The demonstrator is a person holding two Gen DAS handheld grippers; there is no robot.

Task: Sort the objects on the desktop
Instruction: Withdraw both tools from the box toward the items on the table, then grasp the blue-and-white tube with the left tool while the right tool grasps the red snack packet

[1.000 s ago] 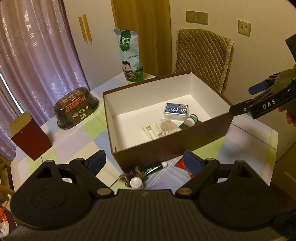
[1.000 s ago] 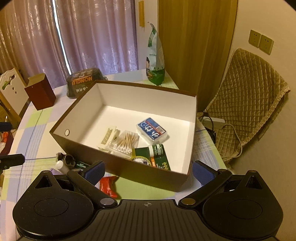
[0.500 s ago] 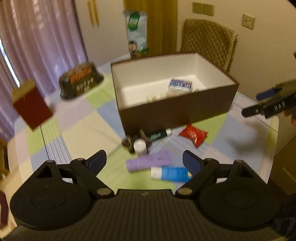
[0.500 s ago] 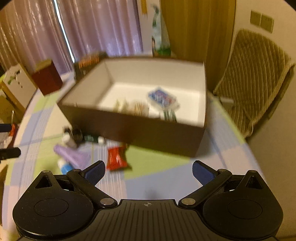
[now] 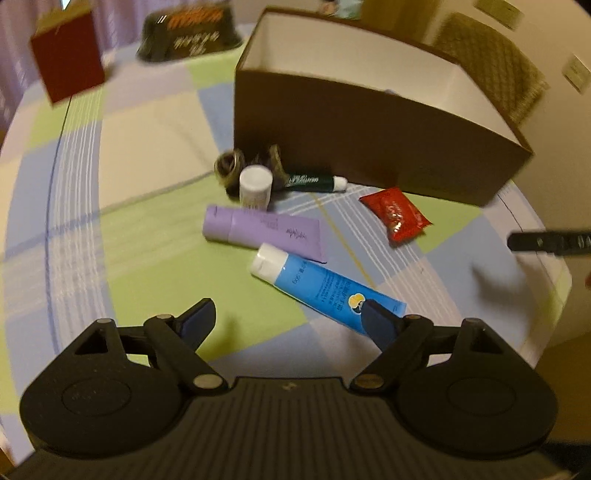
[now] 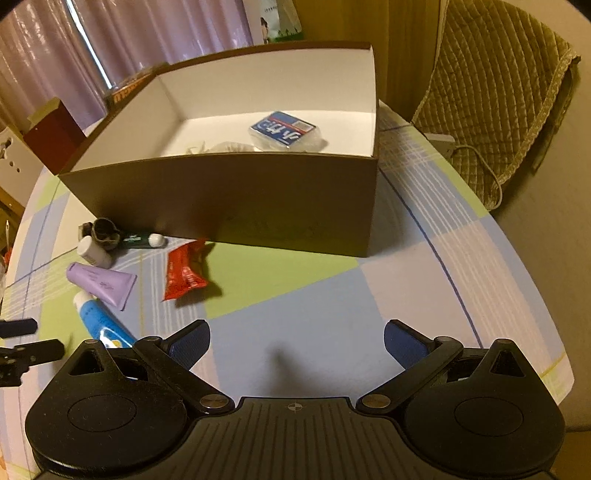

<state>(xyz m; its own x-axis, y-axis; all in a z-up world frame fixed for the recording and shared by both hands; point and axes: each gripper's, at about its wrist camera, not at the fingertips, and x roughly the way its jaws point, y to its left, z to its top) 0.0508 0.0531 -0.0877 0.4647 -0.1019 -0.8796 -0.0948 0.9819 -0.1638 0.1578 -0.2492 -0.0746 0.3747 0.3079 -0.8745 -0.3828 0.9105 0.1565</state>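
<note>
A brown box point(image 5: 369, 125) point(image 6: 236, 199) with a white inside stands on the checked tablecloth; a blue packet point(image 6: 282, 129) lies in it. In front of it lie a purple tube point(image 5: 264, 232) point(image 6: 101, 282), a blue tube point(image 5: 325, 290) point(image 6: 98, 321), a red sachet point(image 5: 395, 214) point(image 6: 184, 271), a small white bottle point(image 5: 255, 186) point(image 6: 92, 251), a green tube point(image 5: 314, 181) point(image 6: 142, 239) and dark hair ties point(image 5: 231, 168) point(image 6: 105, 229). My left gripper point(image 5: 291, 323) hangs open just before the blue tube. My right gripper point(image 6: 295, 341) is open over bare cloth.
A dark red box point(image 5: 68, 61) point(image 6: 51, 138) and a dark snack pack point(image 5: 188, 31) stand at the far left. A quilted chair point(image 6: 491, 96) is behind the table's right edge point(image 6: 517, 266). A green-white bag point(image 6: 280, 20) stands behind the box.
Both grippers have pulled back from over the box and tilted down toward the items on the cloth. The left one has come down close to the blue tube. Both stayed open.
</note>
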